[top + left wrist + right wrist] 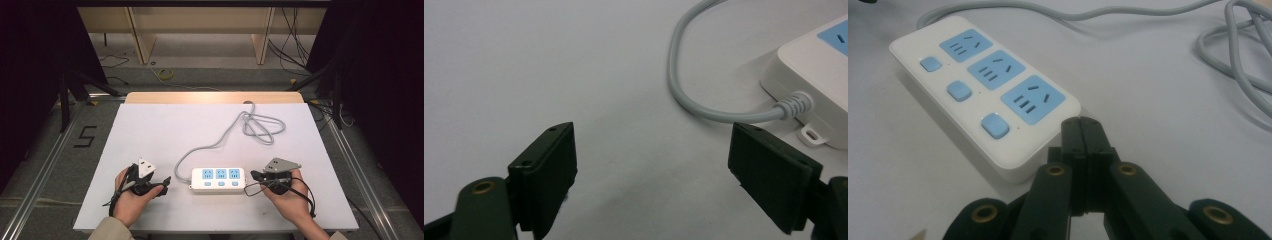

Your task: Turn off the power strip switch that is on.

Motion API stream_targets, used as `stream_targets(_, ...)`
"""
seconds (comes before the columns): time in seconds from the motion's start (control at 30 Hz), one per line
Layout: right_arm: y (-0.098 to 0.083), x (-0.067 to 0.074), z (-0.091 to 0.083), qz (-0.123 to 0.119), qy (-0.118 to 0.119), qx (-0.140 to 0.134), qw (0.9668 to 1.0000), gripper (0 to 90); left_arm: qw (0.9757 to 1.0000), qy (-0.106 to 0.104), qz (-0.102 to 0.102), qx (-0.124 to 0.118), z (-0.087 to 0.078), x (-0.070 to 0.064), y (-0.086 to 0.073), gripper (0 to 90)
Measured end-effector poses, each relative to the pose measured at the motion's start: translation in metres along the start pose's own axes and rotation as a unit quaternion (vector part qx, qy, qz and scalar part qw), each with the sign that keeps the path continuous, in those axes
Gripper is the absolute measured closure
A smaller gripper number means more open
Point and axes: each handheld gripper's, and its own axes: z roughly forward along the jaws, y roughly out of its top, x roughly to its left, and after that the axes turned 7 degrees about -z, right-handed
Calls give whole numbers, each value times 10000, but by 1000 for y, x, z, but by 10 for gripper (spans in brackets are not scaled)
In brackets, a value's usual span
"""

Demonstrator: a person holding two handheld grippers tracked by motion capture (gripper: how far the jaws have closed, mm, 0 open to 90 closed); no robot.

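Observation:
A white power strip [218, 180] with three blue sockets and three blue buttons lies on the white table top near its front edge. Its grey cable [215, 144] runs back and coils at the far right [262, 127]. My left gripper [166, 182] rests on the table just left of the strip, jaws wide apart with nothing between them; in the left gripper view [651, 165] the strip's corner [809, 75] and cable [684, 95] lie ahead. My right gripper [254, 175] sits just right of the strip, jaws pressed together and empty [1082, 131], beside the strip's end [983, 95].
The white table top [165, 130] has a wooden strip along its far edge. Beyond it are wooden furniture legs and loose cables on the floor. Metal rails run down both sides of the table, and a "5" mark [86, 136] is on the floor at left.

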Motion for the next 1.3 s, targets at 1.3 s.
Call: stream_targets(1.3, 11, 9, 9, -104, 161, -9, 9998, 900, 10000, -16, 24, 7, 0, -1, 0, 195)
